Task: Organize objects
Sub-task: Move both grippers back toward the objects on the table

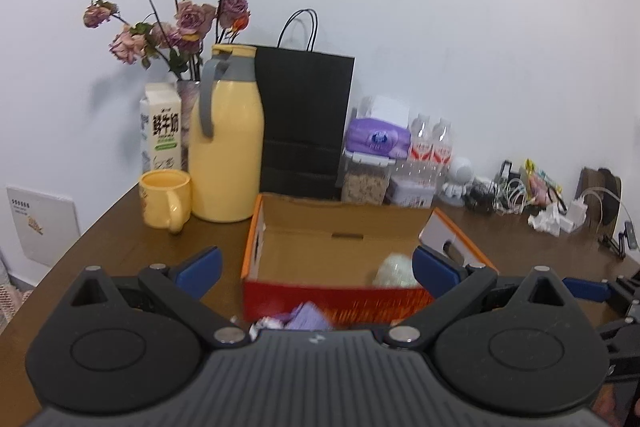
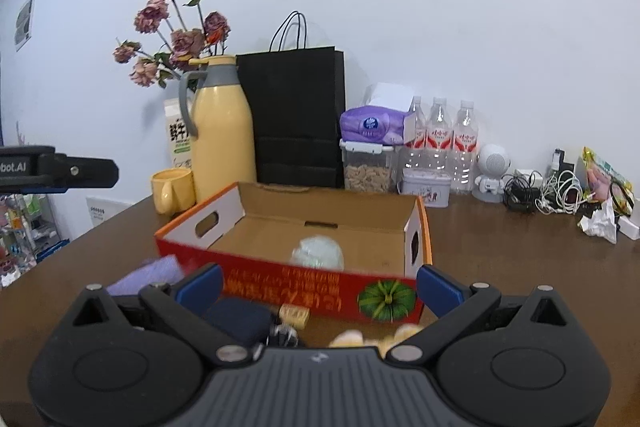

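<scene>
1. Nearest, at the bottom of the left wrist view, our left gripper (image 1: 316, 269) stands wide open with nothing between its blue pads; the right gripper (image 2: 318, 285) in the right wrist view is spread just as wide and equally empty.
2. Just ahead of the right gripper, low in that frame, lie the loose things we judge still need sorting: a dark blue pouch (image 2: 238, 319), a small tan block (image 2: 295, 315), some pale yellow pieces (image 2: 376, 341) too blurred to name, and a lilac cloth (image 2: 146, 275) at left centre.
3. The pouch and cloth look soft and light, so we would pinch them across the middle, where they should fold. The tan block looks stiff and small; a hold across its short sides seems safest.
4. At the lower centre of the left view sits a crumpled purple packet (image 1: 308, 317), probably light and crinkly; its bulk is where we would take it.
5. Mid-frame stands the orange cardboard box (image 2: 256, 277), open-topped, touching the table (image 2: 500, 251). Inside, toward its near wall, rests one pale green round object (image 2: 318, 253); the rest of its floor is bare.
6. Farther back, against the wall, a yellow mug (image 1: 165, 201) stands beside a yellow jug (image 1: 226, 139) and a black paper bag (image 1: 306, 123); we cannot see into any of them. A clear lidded canister (image 2: 368, 167) holds pale brown food.
</scene>
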`<state>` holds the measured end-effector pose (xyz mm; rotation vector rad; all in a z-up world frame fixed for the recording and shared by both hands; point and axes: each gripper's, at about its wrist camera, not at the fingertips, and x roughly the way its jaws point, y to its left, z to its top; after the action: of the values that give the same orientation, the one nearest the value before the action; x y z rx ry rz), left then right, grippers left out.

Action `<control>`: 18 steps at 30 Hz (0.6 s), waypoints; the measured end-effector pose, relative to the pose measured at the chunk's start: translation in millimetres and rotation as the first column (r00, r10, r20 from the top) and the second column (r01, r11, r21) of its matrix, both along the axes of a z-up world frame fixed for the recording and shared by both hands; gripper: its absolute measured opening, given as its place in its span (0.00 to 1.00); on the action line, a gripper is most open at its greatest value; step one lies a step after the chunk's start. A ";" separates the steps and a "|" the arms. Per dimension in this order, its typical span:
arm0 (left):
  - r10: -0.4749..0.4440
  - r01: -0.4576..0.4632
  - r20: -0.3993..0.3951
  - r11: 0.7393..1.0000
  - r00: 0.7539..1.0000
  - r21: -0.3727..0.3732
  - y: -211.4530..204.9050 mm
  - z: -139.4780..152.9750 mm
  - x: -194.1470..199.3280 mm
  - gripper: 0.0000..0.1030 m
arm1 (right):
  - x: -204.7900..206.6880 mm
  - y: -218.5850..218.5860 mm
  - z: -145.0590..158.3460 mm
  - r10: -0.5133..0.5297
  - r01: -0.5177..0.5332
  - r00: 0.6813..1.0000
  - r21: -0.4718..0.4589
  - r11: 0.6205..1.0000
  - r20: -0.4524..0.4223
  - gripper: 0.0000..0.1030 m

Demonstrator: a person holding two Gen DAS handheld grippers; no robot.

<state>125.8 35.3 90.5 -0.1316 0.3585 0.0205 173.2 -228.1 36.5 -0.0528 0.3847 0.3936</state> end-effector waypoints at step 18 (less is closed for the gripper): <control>0.067 -0.063 -0.205 0.998 0.976 0.027 36.8 -73.5 -71.7 1.00 | -64.9 -10.1 -55.8 0.032 -0.044 0.988 -0.073 0.996 -0.151 1.00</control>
<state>54.0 72.1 17.0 -0.1211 0.5609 0.1030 108.3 -238.2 -19.2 -0.1057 0.5482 0.4218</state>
